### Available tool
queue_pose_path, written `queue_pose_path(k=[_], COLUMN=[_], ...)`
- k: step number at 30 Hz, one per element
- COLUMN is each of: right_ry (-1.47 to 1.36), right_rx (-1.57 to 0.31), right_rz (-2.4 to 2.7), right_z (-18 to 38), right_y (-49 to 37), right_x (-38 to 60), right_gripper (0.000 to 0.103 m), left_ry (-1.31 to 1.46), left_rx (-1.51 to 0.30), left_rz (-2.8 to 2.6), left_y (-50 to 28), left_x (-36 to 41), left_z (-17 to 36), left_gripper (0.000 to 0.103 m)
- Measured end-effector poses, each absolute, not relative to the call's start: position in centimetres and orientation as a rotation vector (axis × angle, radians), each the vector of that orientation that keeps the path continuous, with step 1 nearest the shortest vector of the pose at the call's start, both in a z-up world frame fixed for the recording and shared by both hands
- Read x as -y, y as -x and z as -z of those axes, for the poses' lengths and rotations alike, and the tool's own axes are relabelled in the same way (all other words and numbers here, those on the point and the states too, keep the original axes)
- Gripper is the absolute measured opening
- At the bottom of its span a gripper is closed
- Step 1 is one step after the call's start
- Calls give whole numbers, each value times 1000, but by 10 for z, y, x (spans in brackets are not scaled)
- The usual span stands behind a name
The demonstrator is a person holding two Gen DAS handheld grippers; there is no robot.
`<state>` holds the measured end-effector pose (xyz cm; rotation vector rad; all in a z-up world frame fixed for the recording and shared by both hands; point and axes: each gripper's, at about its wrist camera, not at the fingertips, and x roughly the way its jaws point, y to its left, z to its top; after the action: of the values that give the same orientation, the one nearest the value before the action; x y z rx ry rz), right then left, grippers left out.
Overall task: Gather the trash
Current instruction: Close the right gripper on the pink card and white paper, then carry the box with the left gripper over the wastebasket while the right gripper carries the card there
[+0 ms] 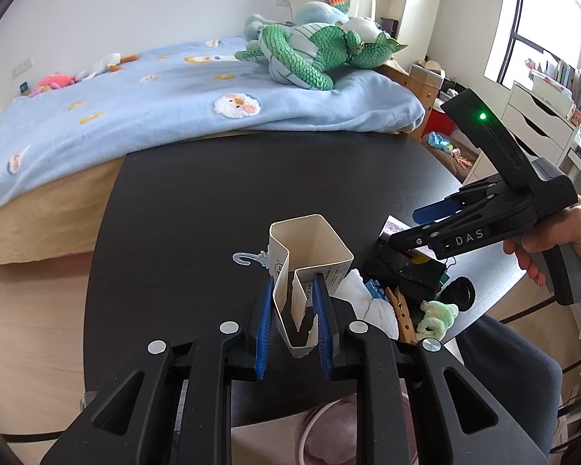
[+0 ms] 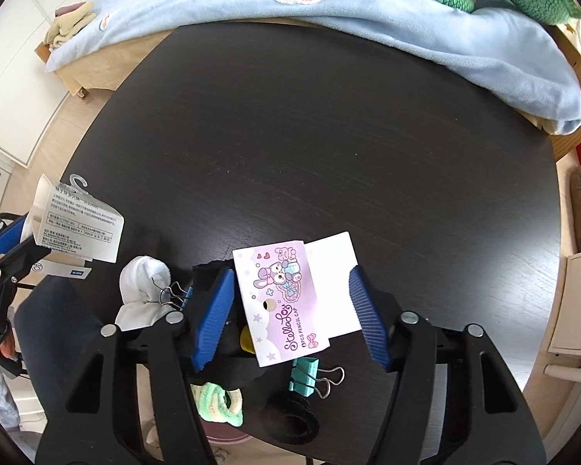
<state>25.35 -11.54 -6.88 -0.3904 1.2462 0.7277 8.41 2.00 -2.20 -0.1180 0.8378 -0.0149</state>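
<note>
My left gripper (image 1: pixel 292 319) is shut on a torn, empty white cardboard box (image 1: pixel 310 255) and holds it over the near edge of the black table (image 1: pixel 251 186); the box also shows in the right wrist view (image 2: pixel 77 224). My right gripper (image 2: pixel 292 306) is open, its blue pads on either side of a pink pencil-cap card (image 2: pixel 282 298) lying on the table. The right gripper also shows in the left wrist view (image 1: pixel 434 213), above the clutter.
On the near table lie a white sock (image 2: pixel 143 286), a teal binder clip (image 2: pixel 304 376), a green hair tie (image 2: pixel 217 403), a black ring (image 2: pixel 294 410), a wooden clothespin (image 1: pixel 404 317) and a black cloth (image 1: pixel 406 275). A pink bin (image 1: pixel 329 438) sits under the table. A bed stands behind.
</note>
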Motion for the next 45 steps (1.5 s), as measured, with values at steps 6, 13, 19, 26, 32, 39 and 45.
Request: queue_pose_path(k=[6,13,19,26,32,39,45], right_ry=[312,263,262,241,247,291,301], right_rx=[-1278,-1297,-1275,-1193,-1093,-965,-885], right_rz=[-753,-765,-765,-750,-761,-771,-776], right_z=[74,78,74,50,19,-11,-19], right_y=[-255,-257,-256,-252,-227,-179,-136], right_x=[120,123,126,136,145,160,176], right_gripper=[54,42,39,38,38,38,38], left_ry=[119,115,115,100,75,45,33], left_rx=[-838,-837,-836,-831,-823,-814,-802], left_rz=[15,16,16,26,41,67,86], left_y=[-85,-85,-85,-82,-76,-63,-44], left_x=[-19,-17,-17,-13,-8,2,10], left_z=[22,23,23,18,8,-4,-9], left_gripper=[20,20,20,20,20,20,20])
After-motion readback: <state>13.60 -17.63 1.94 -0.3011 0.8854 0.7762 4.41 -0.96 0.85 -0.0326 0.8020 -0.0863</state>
